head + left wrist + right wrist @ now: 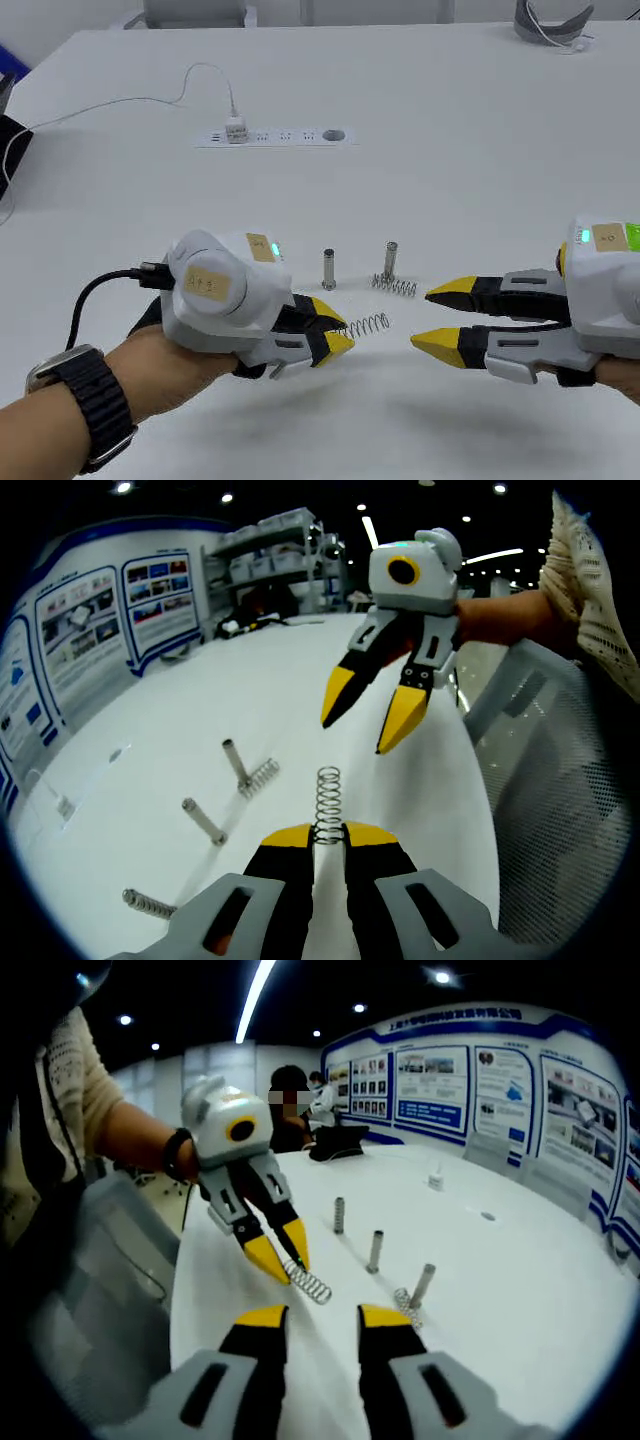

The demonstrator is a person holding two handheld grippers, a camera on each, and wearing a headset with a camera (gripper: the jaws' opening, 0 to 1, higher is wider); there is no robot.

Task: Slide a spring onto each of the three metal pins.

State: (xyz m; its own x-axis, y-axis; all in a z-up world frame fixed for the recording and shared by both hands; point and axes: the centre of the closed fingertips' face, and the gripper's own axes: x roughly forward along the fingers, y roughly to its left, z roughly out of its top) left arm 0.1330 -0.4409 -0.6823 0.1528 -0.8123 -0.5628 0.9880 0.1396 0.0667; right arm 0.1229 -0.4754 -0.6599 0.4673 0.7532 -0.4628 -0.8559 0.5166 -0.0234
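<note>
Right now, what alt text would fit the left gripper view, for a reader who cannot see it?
The left gripper holds a spring by one end, pointing toward the open right gripper ahead. On the white table to the left stand two bare pins, a loose spring beside the farther one, and a nearer pin, seemingly spring-covered.

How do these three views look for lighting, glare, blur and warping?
Head view: even light, sharp, soft shadows under the left hand-held gripper and right hand-held gripper. Left gripper view: fisheye bends the table edge; the spring is sharp. Right gripper view: dim room, glaring ceiling strip light, curved posters.
</note>
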